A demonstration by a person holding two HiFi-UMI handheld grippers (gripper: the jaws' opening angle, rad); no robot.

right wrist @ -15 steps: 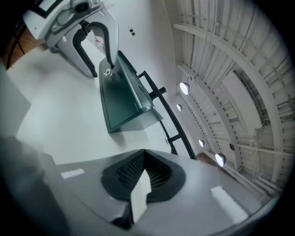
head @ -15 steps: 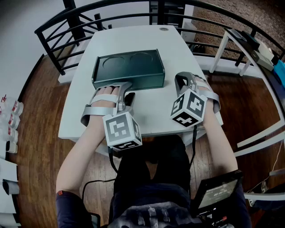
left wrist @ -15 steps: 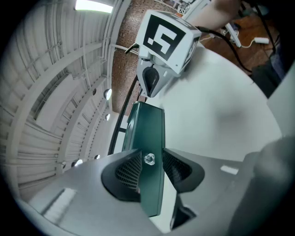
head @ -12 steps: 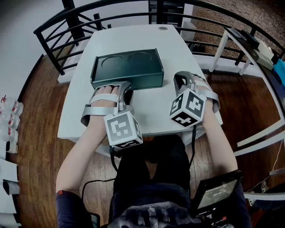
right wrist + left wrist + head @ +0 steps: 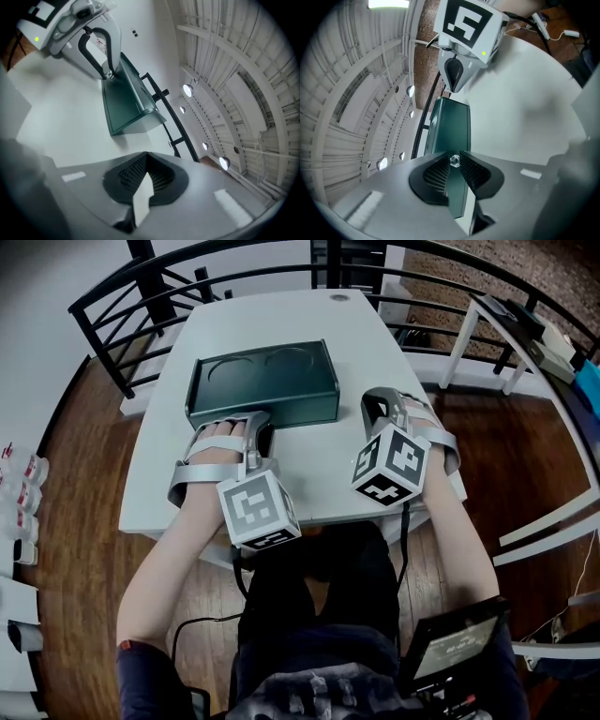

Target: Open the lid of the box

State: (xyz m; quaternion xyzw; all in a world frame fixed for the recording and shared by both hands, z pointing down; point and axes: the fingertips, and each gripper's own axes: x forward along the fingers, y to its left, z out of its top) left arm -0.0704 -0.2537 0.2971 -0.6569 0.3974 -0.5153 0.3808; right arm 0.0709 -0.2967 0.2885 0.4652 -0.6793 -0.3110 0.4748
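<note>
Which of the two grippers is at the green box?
The left gripper: its jaws are closed on the near edge of the green box. The right gripper sits apart over the white table, jaws together, nothing between them.

white table (image 5: 323,470) | black railing (image 5: 153,277) (curved) | wood floor (image 5: 75,512)

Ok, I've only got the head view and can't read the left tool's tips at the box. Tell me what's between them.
Observer: The left gripper view shows the near edge of the box running between the left tool pads, which are closed on it, one on each side.
Operator: Now report the right tool's tips.
Observer: In the right gripper view, the right tool has its tips together with nothing held. Only bare white table lies ahead of it.
</note>
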